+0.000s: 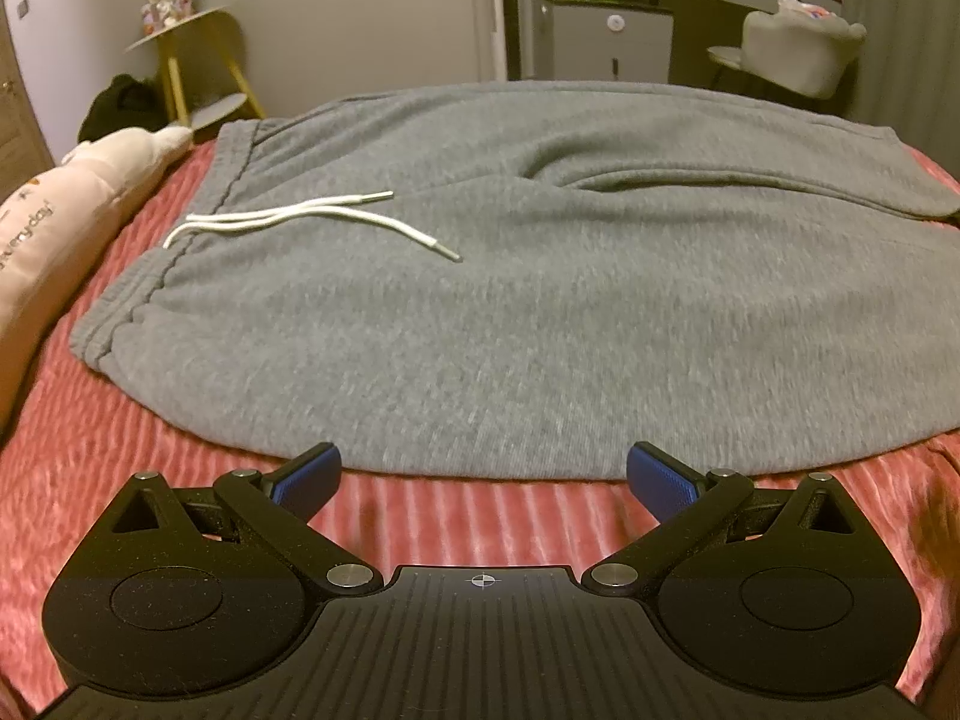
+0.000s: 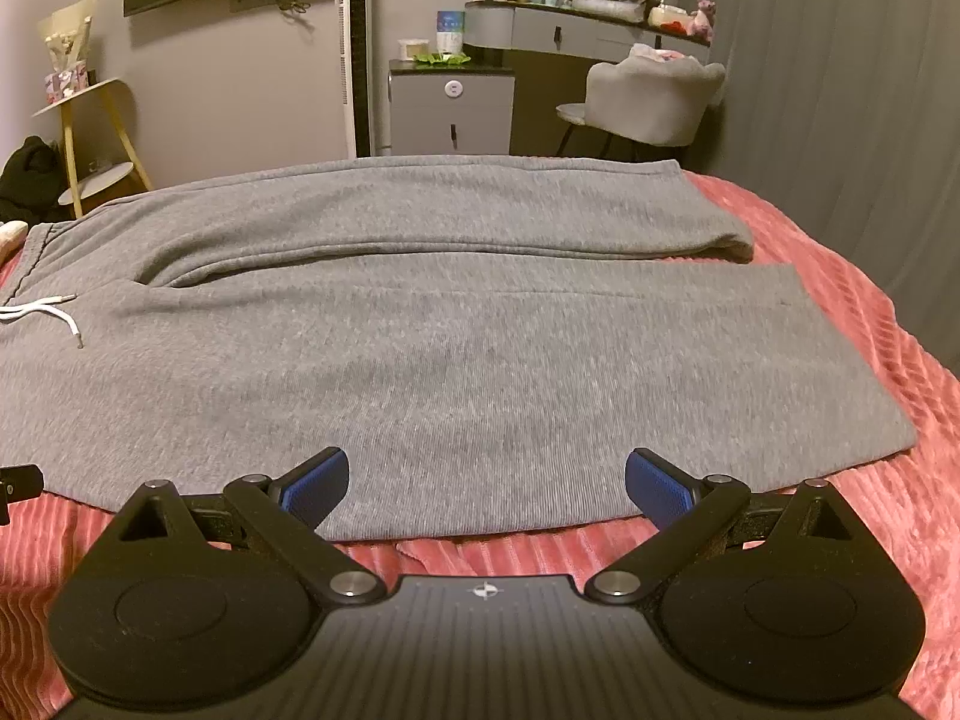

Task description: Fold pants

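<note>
Grey sweatpants (image 1: pixel 510 312) lie flat across a pink ribbed bedspread (image 1: pixel 150 432), waistband to the left with a white drawstring (image 1: pixel 300 219) lying on top. In the right wrist view the pants (image 2: pixel 480 348) show both legs stretching right, the far leg lying alongside the near one. My left gripper (image 1: pixel 483 477) is open and empty at the near edge of the pants, below the seat area. My right gripper (image 2: pixel 486 486) is open and empty over the near edge of the near leg.
A cream plush pillow (image 1: pixel 78 204) lies at the left of the bed. Beyond the bed stand a yellow side table (image 2: pixel 96 132), a grey cabinet (image 2: pixel 450 108), a vanity desk with bottles (image 2: pixel 570 24) and a grey chair (image 2: pixel 654 96).
</note>
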